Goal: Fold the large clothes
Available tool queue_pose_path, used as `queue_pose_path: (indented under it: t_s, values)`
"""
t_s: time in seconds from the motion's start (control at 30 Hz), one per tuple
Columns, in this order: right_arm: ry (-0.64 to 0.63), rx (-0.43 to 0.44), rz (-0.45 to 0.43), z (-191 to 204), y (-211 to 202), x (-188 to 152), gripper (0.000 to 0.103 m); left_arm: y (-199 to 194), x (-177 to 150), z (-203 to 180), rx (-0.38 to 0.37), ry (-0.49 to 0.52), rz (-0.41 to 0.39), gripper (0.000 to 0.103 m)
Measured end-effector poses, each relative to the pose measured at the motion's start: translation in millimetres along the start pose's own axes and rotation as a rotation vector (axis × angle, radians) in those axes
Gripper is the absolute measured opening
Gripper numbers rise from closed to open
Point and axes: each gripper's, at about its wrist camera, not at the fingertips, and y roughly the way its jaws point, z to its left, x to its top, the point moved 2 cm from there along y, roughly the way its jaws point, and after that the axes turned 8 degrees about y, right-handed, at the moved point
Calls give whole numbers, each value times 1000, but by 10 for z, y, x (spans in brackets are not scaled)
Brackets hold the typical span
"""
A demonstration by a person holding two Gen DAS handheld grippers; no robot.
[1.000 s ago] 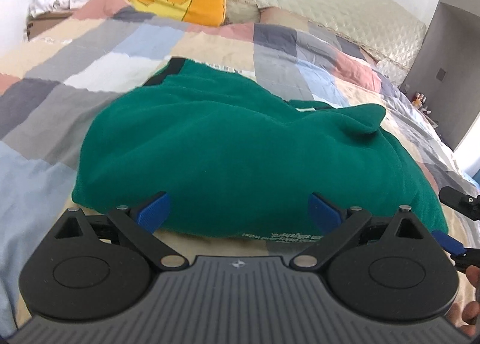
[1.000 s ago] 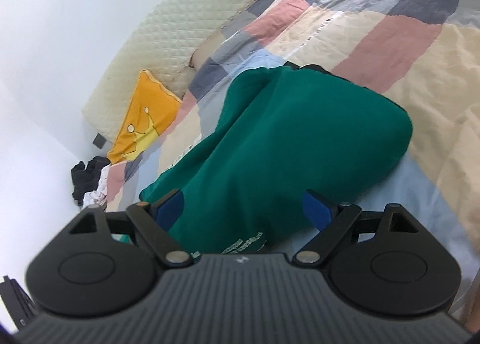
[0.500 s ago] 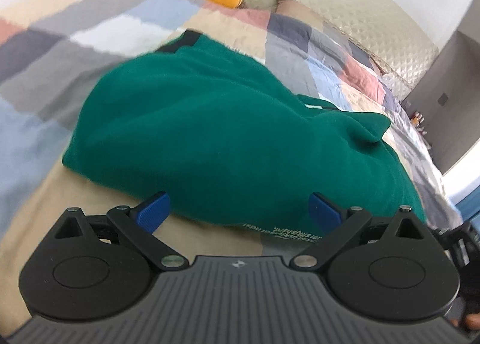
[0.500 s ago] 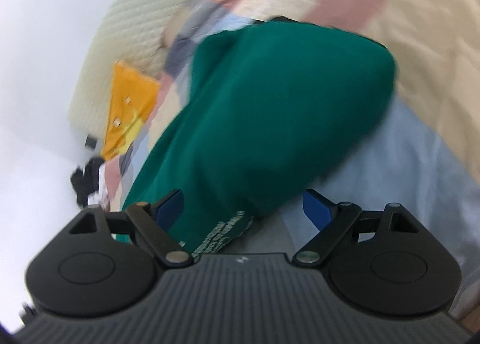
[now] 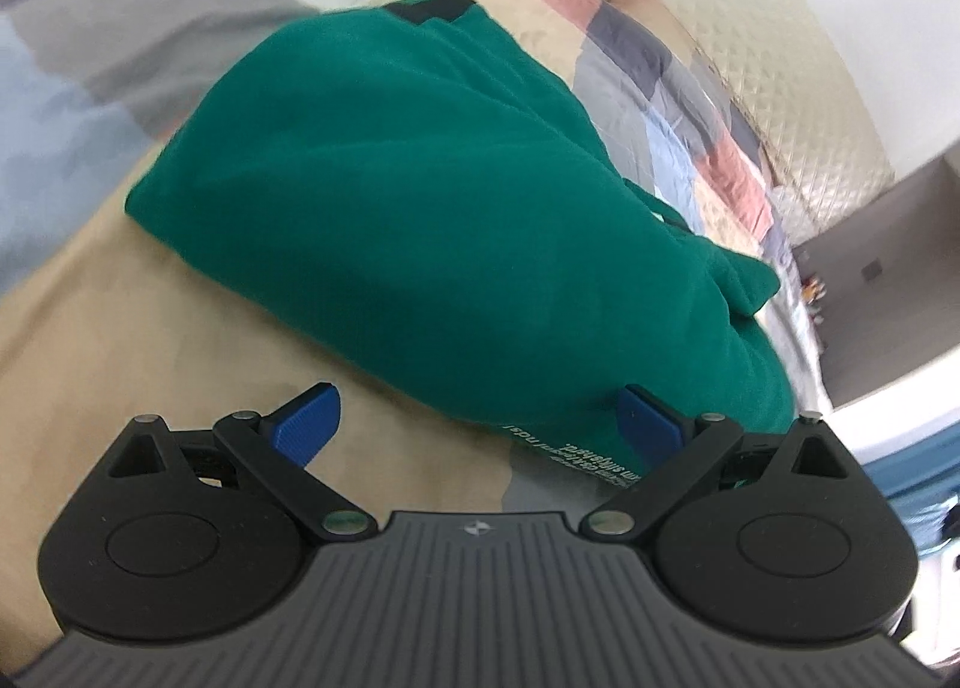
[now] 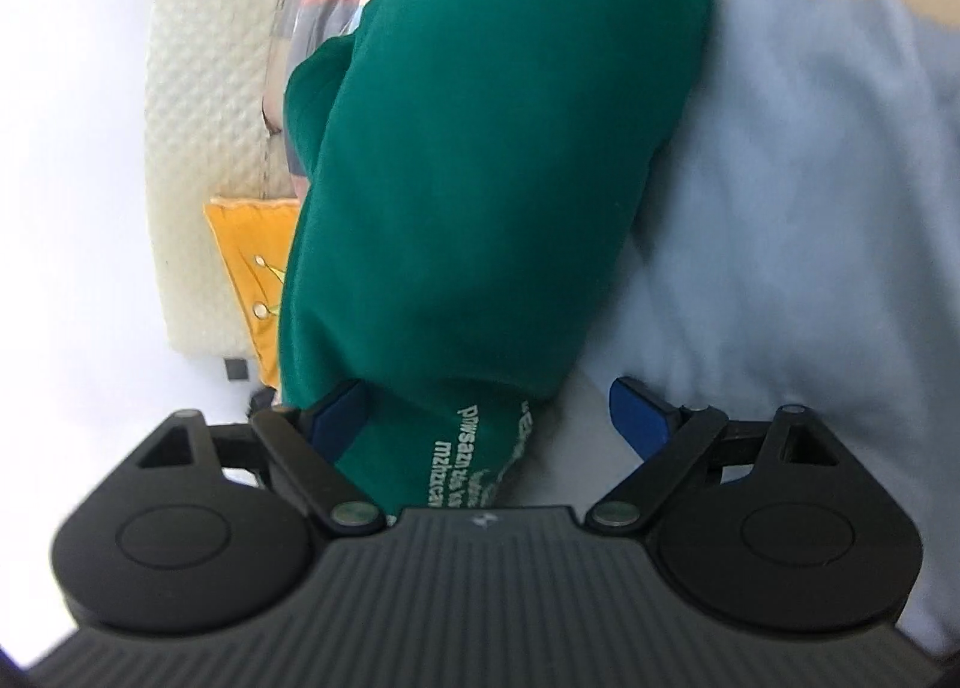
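A large green garment (image 5: 420, 196) lies in a rounded heap on the patchwork bedspread (image 5: 108, 280), with white printed lettering at its near hem. My left gripper (image 5: 477, 418) is open just in front of that hem, its right blue pad over the cloth and its left pad over bare bedspread. In the right wrist view the same green garment (image 6: 480, 178) fills the middle, rolled sideways. My right gripper (image 6: 489, 415) is open, and the printed hem lies between its blue pads without being pinched.
A yellow cushion (image 6: 252, 262) and a cream quilted headboard (image 6: 204, 87) lie beyond the garment. Light blue bedspread (image 6: 780, 208) spreads to the garment's right in the right wrist view. A grey wall and a small cluster of things (image 5: 816, 298) stand at the far right.
Both grippers have sunk closer to the garment's near hem and rolled, so each view has tilted. The right one now has the printed hem between its pads. Both stay open.
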Motion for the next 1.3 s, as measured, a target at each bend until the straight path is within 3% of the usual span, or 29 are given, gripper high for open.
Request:
queue_pose_path:
  t_s: [0.2, 0.3, 0.4, 0.53, 0.57, 0.73, 0.9, 1.0, 1.3]
  values:
    - [24, 39, -10, -3, -11, -16, 90, 97, 8, 173, -143, -184, 34, 100]
    - [6, 161, 11, 100, -30, -36, 91, 124, 23, 218, -192, -247, 30, 100]
    - [-59, 131, 2, 226, 9, -61, 92, 128, 49, 214, -197, -247, 6, 100]
    - [-4, 83, -5, 158, 147, -34, 92, 171, 70, 239, -260, -298, 6, 100]
    - [18, 74, -12, 127, 172, -26, 97, 152, 55, 253, -266, -308, 3, 100]
    - [84, 86, -73, 86, 188, 46, 99, 99, 38, 394, -292, -391, -38, 100]
    - [108, 135, -84, 62, 97, 47, 99, 65, 29, 563, -257, -490, -86, 100]
    - [108, 156, -89, 10, -51, 37, 99, 141, 24, 651, -212, -541, -63, 100]
    - [75, 134, -103, 2, -174, 38, 99, 279, 132, 663, -226, -582, -61, 97]
